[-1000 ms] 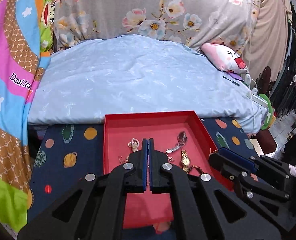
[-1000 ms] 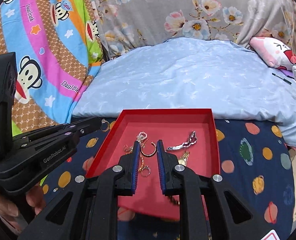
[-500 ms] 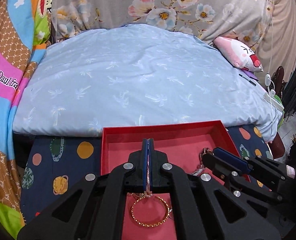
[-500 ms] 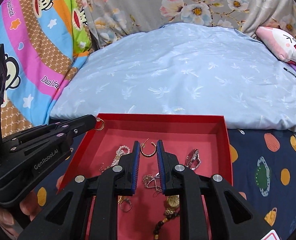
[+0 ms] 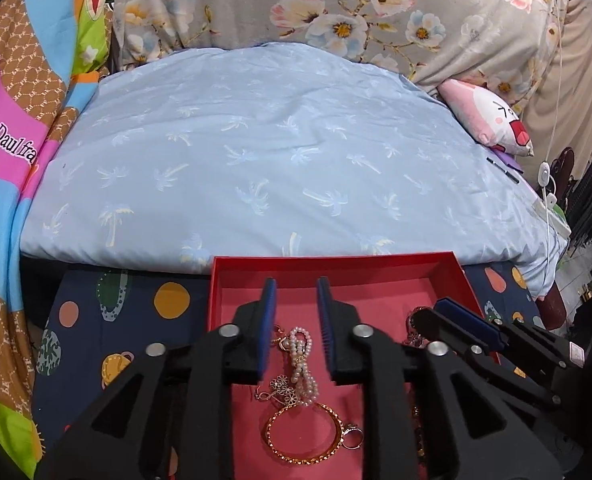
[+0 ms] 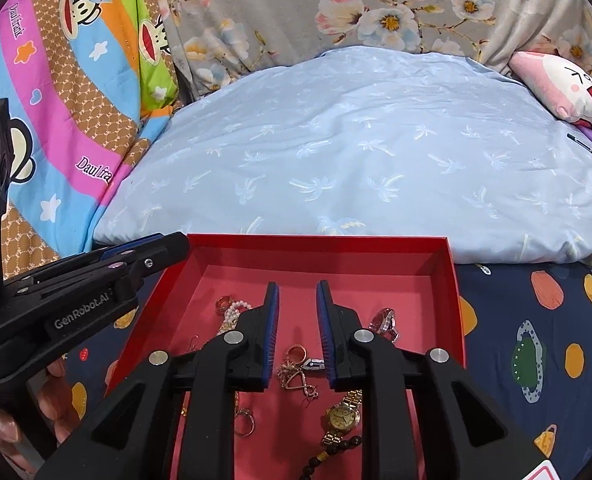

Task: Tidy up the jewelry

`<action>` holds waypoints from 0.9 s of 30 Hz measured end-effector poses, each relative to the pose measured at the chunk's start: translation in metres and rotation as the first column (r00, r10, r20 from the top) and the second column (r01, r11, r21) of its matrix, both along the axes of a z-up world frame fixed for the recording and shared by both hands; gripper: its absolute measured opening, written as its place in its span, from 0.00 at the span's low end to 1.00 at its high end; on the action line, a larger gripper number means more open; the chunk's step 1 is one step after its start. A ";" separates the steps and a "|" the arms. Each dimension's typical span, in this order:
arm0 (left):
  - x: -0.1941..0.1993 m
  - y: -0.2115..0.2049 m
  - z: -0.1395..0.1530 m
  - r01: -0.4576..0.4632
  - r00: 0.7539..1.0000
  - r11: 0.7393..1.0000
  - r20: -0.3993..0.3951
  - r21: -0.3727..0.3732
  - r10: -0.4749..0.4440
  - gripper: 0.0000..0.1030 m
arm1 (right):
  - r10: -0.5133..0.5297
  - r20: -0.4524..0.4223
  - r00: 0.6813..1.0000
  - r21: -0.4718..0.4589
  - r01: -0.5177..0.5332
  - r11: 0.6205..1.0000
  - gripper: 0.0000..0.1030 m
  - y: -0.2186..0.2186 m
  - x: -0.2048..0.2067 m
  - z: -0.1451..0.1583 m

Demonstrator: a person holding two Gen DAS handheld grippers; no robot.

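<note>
A red tray [image 5: 336,266] lies on a dark dotted cloth and holds several pieces of jewelry. My left gripper [image 5: 296,286] is open and empty above the tray's left part. Below it lie a gold bangle [image 5: 304,434], a pearl strand [image 5: 303,364] and a small ring [image 5: 354,438]. My right gripper [image 6: 297,290] is open and empty above the tray [image 6: 452,304]. Under it lie a gold chain [image 6: 296,376], a gold watch [image 6: 340,420], a ring [image 6: 244,426], a dark bead string [image 6: 328,456] and a pearl strand [image 6: 233,312].
A light blue quilt [image 5: 263,160] rises just behind the tray. A colourful monkey-print blanket [image 6: 55,100] lies at the left. A pink plush pillow [image 5: 488,120] and a white cable [image 5: 548,196] are at the right. The dotted cloth [image 6: 536,340] surrounds the tray.
My left gripper was shut on the gold bangle; it has opened and the bangle now lies in the tray. My right gripper has stayed open and moved forward over the tray.
</note>
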State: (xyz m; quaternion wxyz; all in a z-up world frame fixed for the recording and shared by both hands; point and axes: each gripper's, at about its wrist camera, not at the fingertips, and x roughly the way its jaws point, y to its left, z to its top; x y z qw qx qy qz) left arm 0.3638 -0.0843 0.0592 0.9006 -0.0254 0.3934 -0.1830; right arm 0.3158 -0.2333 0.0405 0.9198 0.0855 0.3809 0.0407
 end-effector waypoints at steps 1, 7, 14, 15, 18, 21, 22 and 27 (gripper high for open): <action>-0.002 0.001 0.003 -0.002 1.000 1.000 0.006 -0.002 0.002 0.24 | -0.004 0.006 1.000 0.000 0.004 1.000 0.19 -0.001 -0.002 0.003; -0.024 0.014 0.029 -0.023 0.997 1.000 0.080 0.003 0.022 0.34 | -0.030 0.067 0.997 -0.037 0.032 0.999 0.31 -0.003 -0.031 0.028; -0.064 0.025 0.050 -0.053 0.990 0.998 0.134 0.030 0.048 0.35 | -0.061 0.101 0.993 -0.084 0.070 0.994 0.47 0.007 -0.079 0.044; -0.072 0.026 0.050 -0.056 0.990 0.998 0.134 0.038 0.051 0.35 | -0.065 0.101 0.993 -0.086 0.074 0.994 0.48 0.008 -0.085 0.045; -0.094 0.029 0.046 -0.071 0.990 0.996 0.128 0.055 0.063 0.35 | -0.080 0.095 0.992 -0.071 0.087 0.994 0.51 0.013 -0.109 0.042; -0.115 0.032 0.038 -0.081 0.992 0.995 0.105 0.059 0.074 0.35 | -0.100 0.091 0.991 -0.068 0.107 0.992 0.51 0.020 -0.130 0.037; -0.120 0.033 0.035 -0.082 0.993 0.995 0.094 0.056 0.077 0.35 | -0.105 0.090 0.990 -0.072 0.111 0.991 0.51 0.022 -0.136 0.035; -0.149 0.034 0.016 -0.100 0.993 0.991 0.066 0.085 0.094 0.35 | -0.142 0.076 0.987 -0.058 0.147 0.987 0.61 0.027 -0.165 0.024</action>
